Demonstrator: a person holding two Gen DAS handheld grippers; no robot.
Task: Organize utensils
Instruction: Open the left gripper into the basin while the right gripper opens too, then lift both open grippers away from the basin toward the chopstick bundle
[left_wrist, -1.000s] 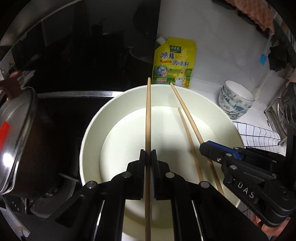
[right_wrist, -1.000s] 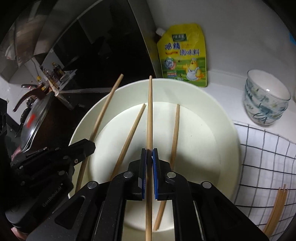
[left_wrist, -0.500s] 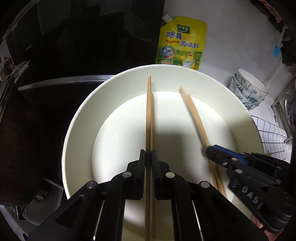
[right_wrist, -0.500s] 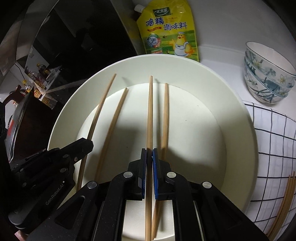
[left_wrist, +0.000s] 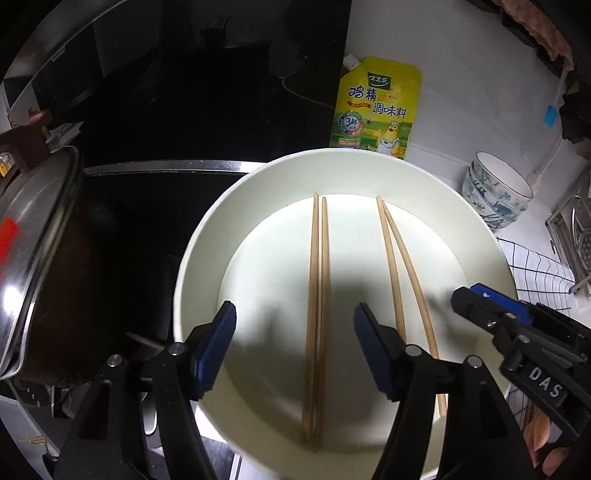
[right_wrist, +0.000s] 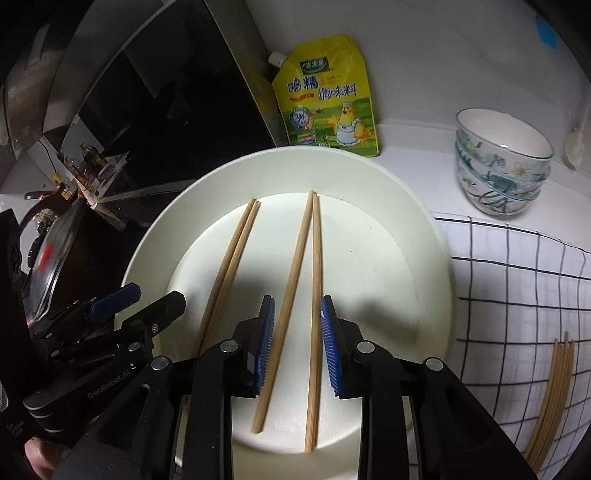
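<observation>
The white plate (left_wrist: 207, 236) on the tabletop holds two chopstick pairs lying flat. My left tongs (left_wrist: 293, 350) are spread wide over the left pair (left_wrist: 317, 295). My right tongs (right_wrist: 297, 343) are spread around the right pair (right_wrist: 306, 295), gripping nothing. Stacked patterned bowls (right_wrist: 502, 166) stand far right, contents not visible.

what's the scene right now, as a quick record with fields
plate: white plate on the counter, holding four chopsticks
left pair: chopsticks lying side by side, touching
right pair: chopsticks close at the far tips, spread at the near ends
left gripper: open, above its pair
right gripper: open, above its pair
cloth: checked cloth with more chopsticks
behind: yellow pouch, stacked bowls
</observation>
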